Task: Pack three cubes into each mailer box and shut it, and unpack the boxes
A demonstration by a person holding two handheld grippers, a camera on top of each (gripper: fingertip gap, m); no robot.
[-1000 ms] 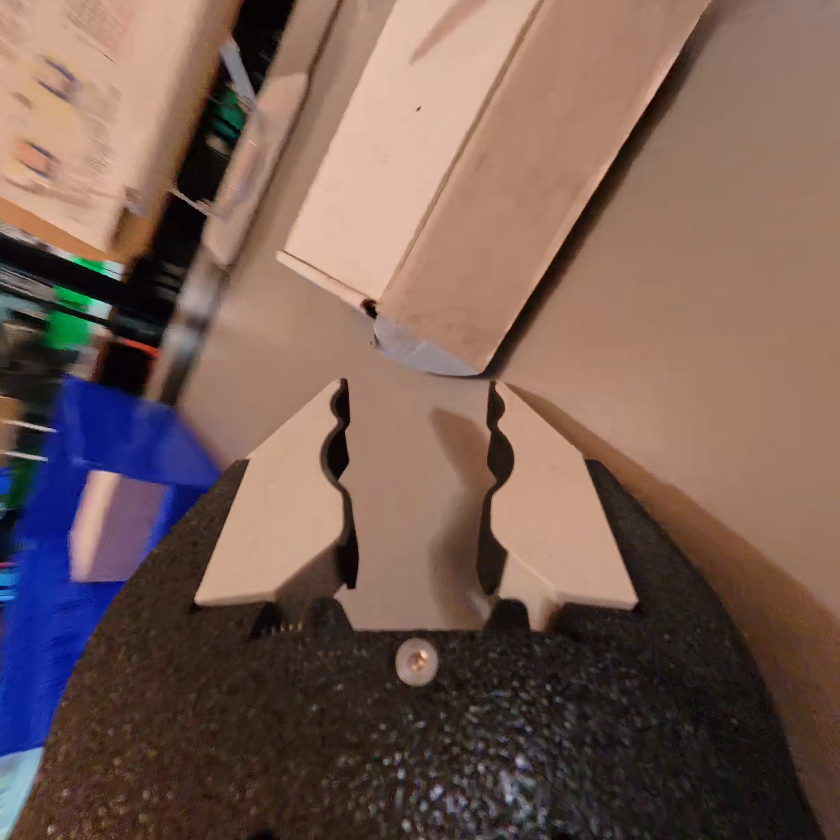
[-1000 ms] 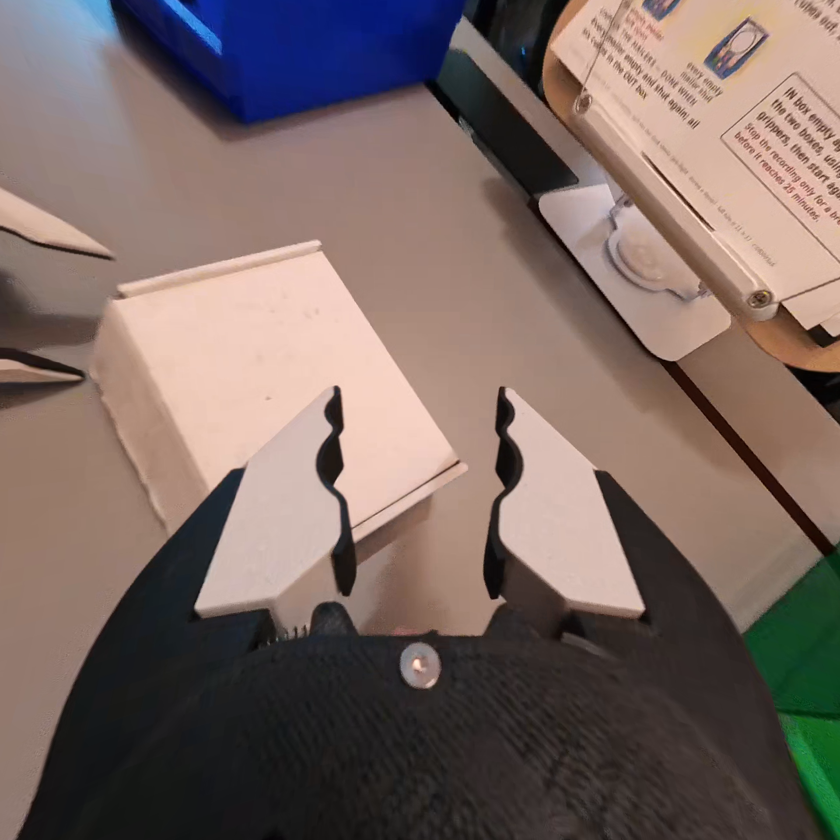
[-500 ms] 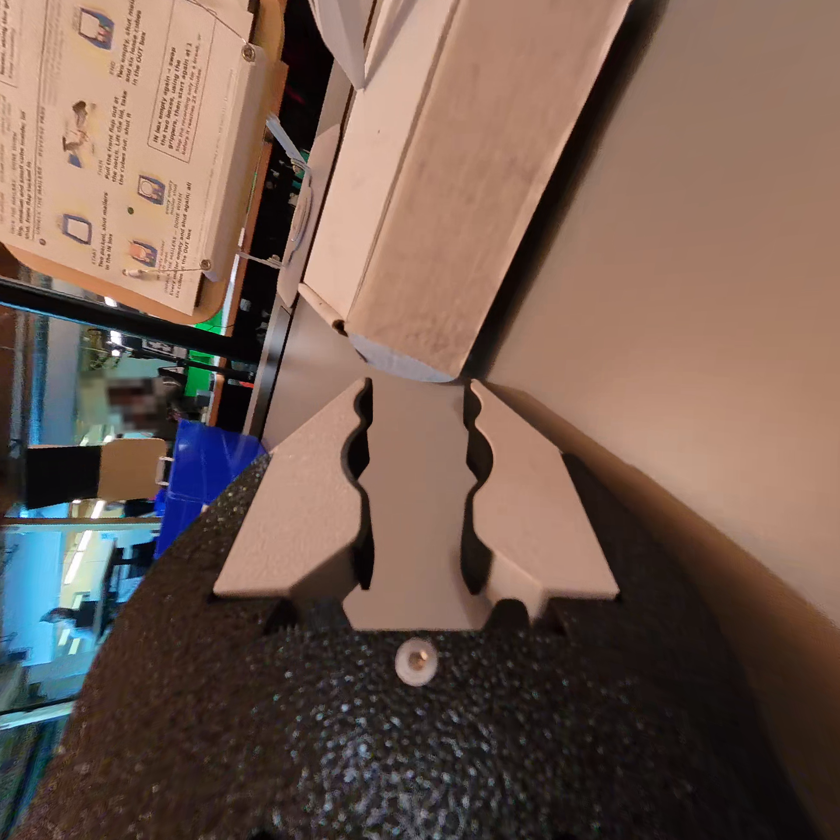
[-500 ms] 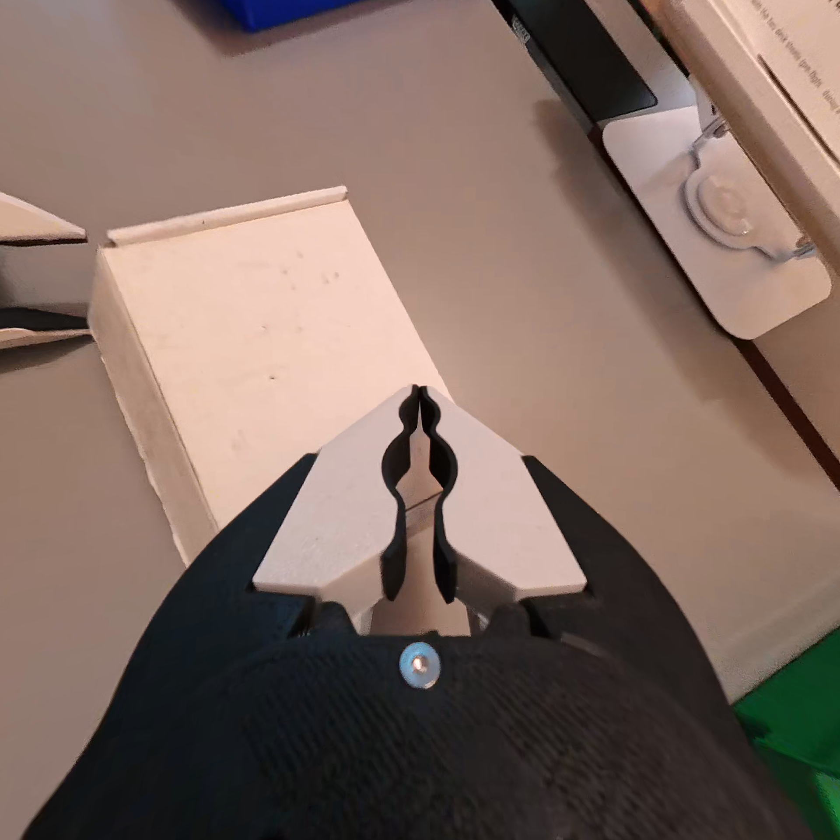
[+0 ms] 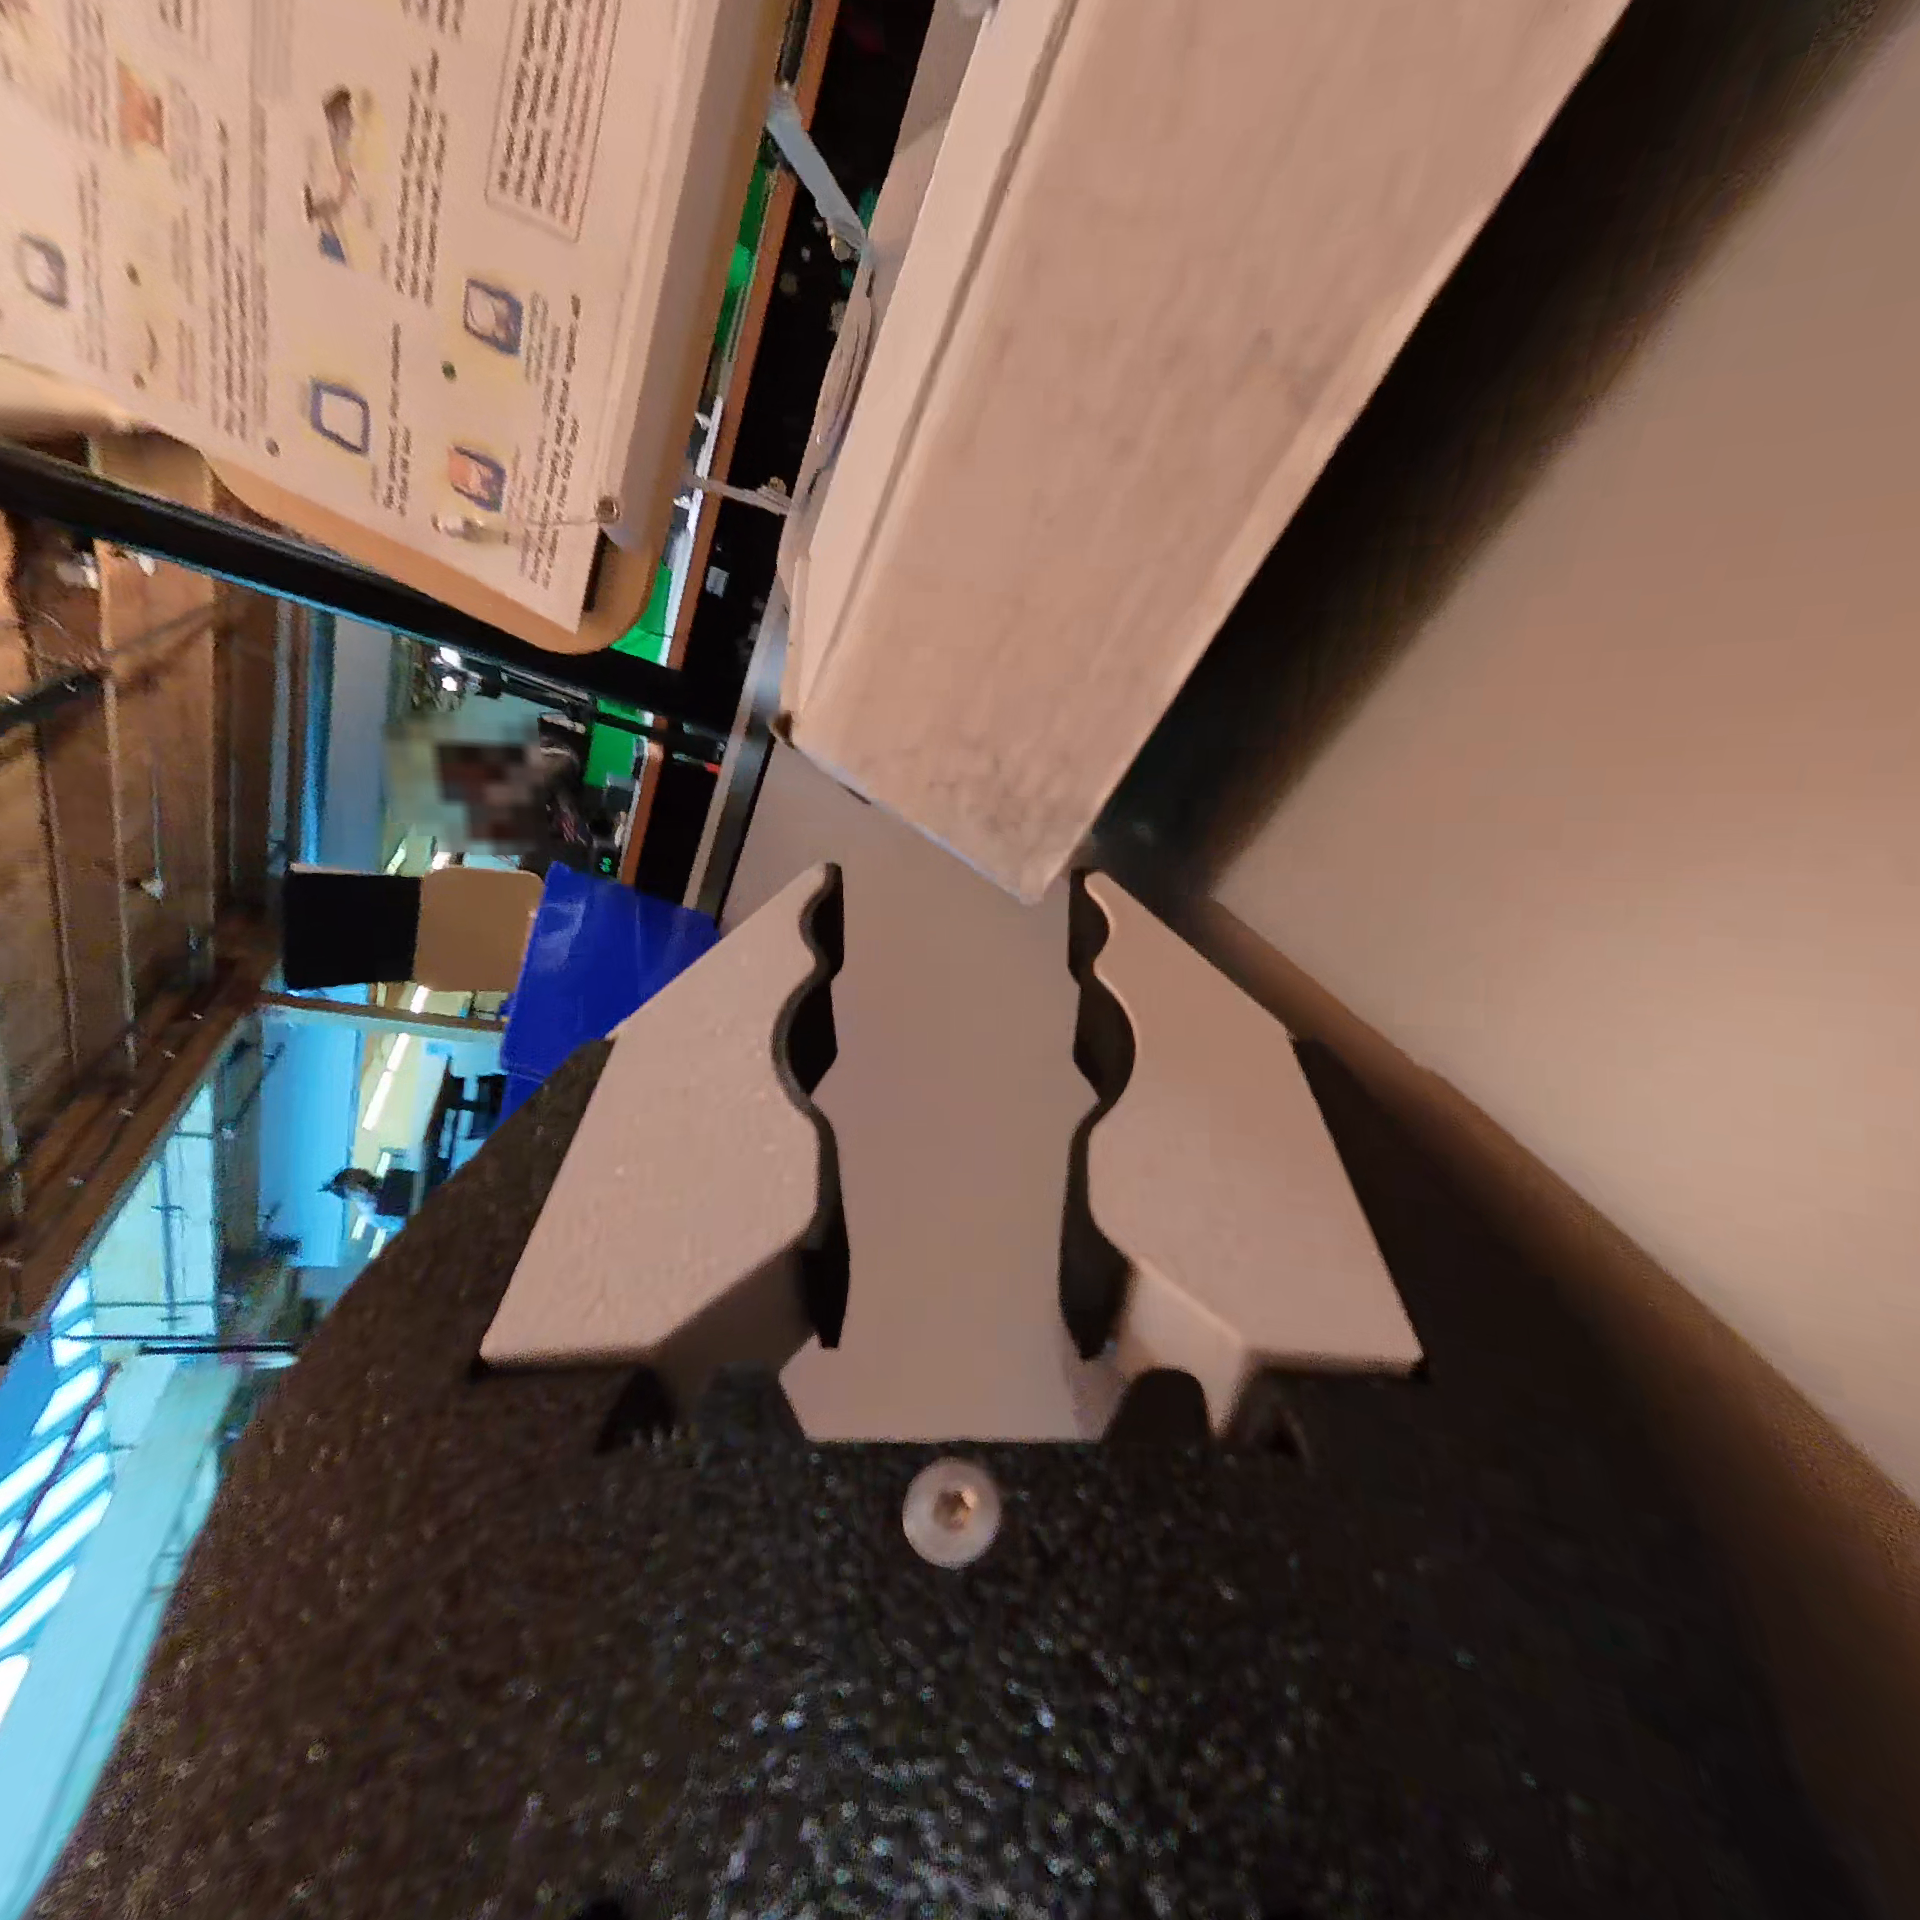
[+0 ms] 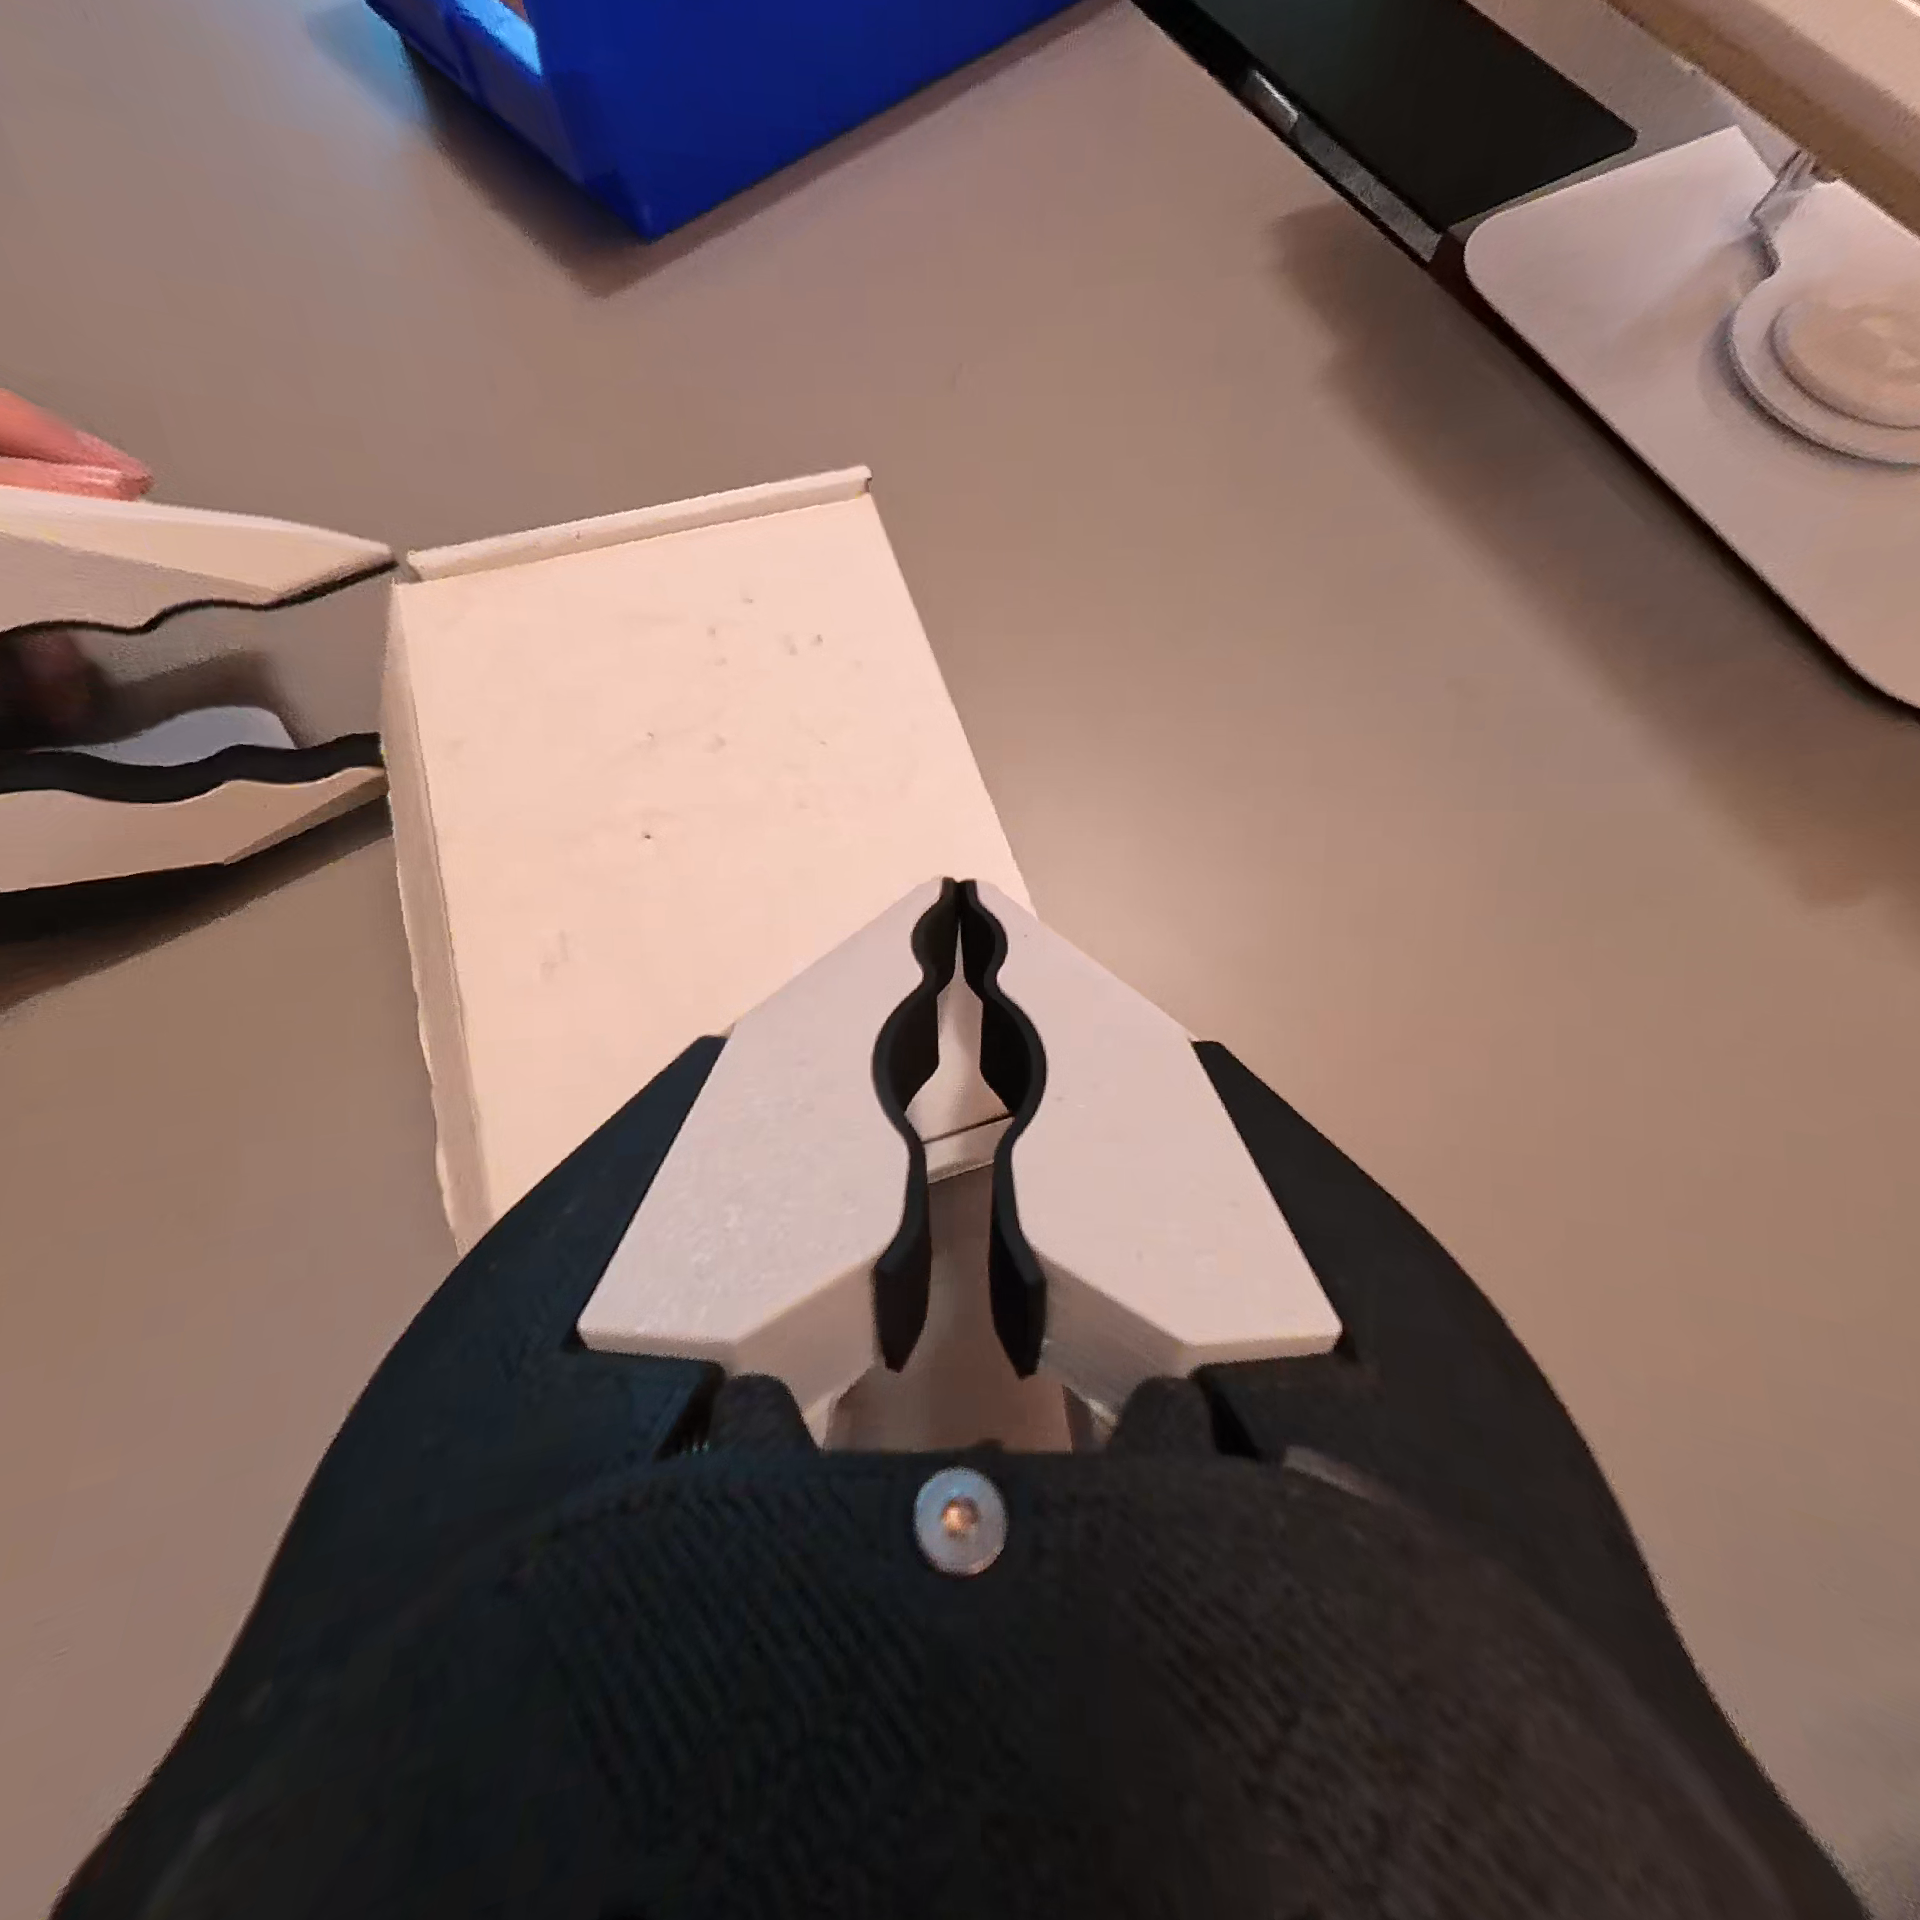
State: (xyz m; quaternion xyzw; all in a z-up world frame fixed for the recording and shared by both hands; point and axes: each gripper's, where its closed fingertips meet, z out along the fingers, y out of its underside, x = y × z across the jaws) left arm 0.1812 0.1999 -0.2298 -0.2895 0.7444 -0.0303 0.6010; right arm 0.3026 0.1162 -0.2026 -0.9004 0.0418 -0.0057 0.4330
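A shut white mailer box (image 6: 675, 790) lies flat on the grey table (image 6: 1351, 831). My right gripper (image 6: 956, 896) is shut, its tips over the near right corner of the box lid; I cannot tell whether they touch it. My left gripper (image 6: 379, 655) is open at the box's left end, its fingertips right at the end wall. In the left wrist view that gripper (image 5: 956, 883) is rolled on its side, and a corner of the box (image 5: 1091, 416) sits just ahead of its open jaws. No cubes are in view.
A blue bin (image 6: 707, 94) stands at the far side of the table and also shows in the left wrist view (image 5: 592, 956). A white stand base with a round disc (image 6: 1714, 343) and a printed sheet on a board (image 5: 312, 260) are at the table's right edge. A person's fingertip (image 6: 62, 447) shows beside the left gripper.
My right gripper has gone from open to shut over the box's near right corner. My left gripper has rolled onto its side and closed in on the box's left end.
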